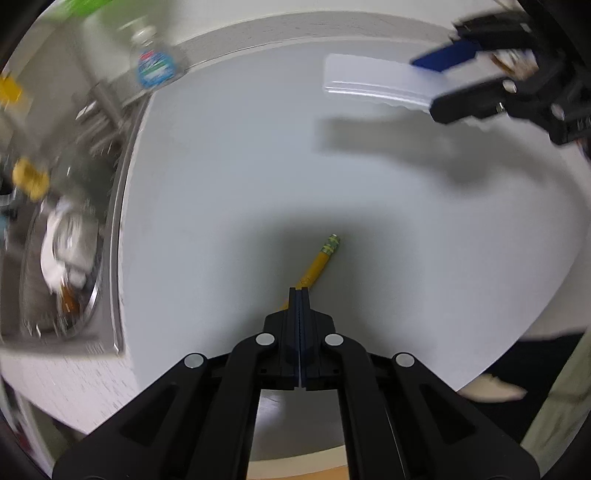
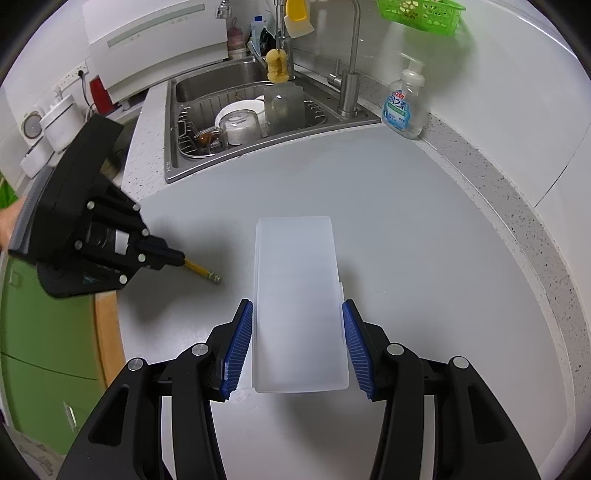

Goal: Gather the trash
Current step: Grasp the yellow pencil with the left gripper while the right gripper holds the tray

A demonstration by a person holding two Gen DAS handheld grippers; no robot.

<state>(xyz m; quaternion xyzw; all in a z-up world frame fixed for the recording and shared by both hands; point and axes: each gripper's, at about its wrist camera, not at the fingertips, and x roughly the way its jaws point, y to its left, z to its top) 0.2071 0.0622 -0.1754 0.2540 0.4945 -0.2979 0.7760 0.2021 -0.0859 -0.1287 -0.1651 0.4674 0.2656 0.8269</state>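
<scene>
One pencil [image 1: 319, 262], yellow with a metal band at the far end, low over the pale grey counter [image 1: 221, 166], in the shadow of the tool. Two tongs. Left gripper [image 1: 299, 291]: fingers pressed flat together, nipping the pencil at their very tips, a short yellow stub out on the near side and the long part running ahead. Right gripper [image 2: 297, 306]: blue ribbed pads [image 2: 238, 343] set against the two long sides of one frosted plastic box [image 2: 299, 280], clamped on its near half. One sink [image 2: 173, 147], one tall tap [image 2: 351, 55], one pump bottle of soap [image 2: 402, 107], one green basket [image 2: 421, 13], one yellow sponge [image 2: 277, 66].

Seen only from the left wrist: the fingertip seam on the pencil close up, and the box from the side, its shadow lying apart from it on the counter, hence lifted clear. Sink and bottle there only as a blur at the left edge.

Seen only from the right wrist: the sink sharp, a wire rack inside with a white plate and an upturned glass; the basket high on the wall; pencil well to the left of the box, sticking out of the other tool's tips; a hand at the left edge behind that tool.
</scene>
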